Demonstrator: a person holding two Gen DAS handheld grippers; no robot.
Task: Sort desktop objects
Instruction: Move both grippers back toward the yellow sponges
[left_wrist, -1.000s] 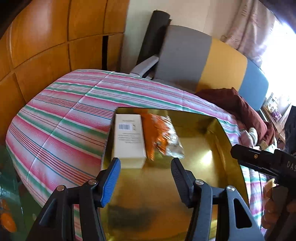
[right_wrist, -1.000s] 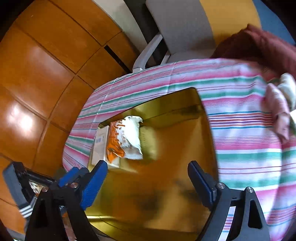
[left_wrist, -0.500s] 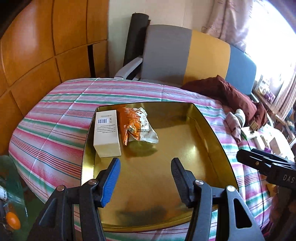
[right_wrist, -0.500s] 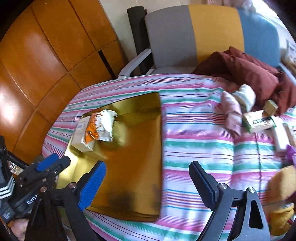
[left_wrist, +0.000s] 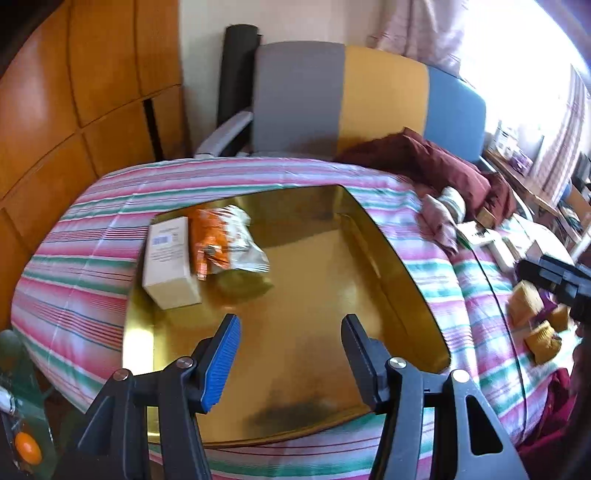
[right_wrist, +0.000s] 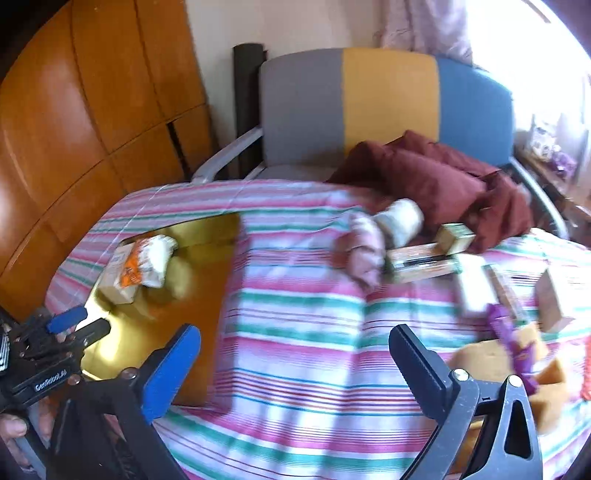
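A gold tray lies on the striped tablecloth and holds a white box and an orange-and-white snack bag at its far left. My left gripper is open and empty above the tray's near edge. My right gripper is open and empty over the cloth, right of the tray. Loose items lie on the right: a rolled pink cloth, small boxes, a purple wrapper and yellow sponges.
A grey, yellow and blue chair with a maroon cloth stands behind the table. Wooden wall panels rise at the left. The right gripper's body shows at the right edge of the left wrist view.
Both grippers have pulled back and swung right. The right wrist view has moved off the tray to the cloth and the loose items. The box and snack bag stay in place.
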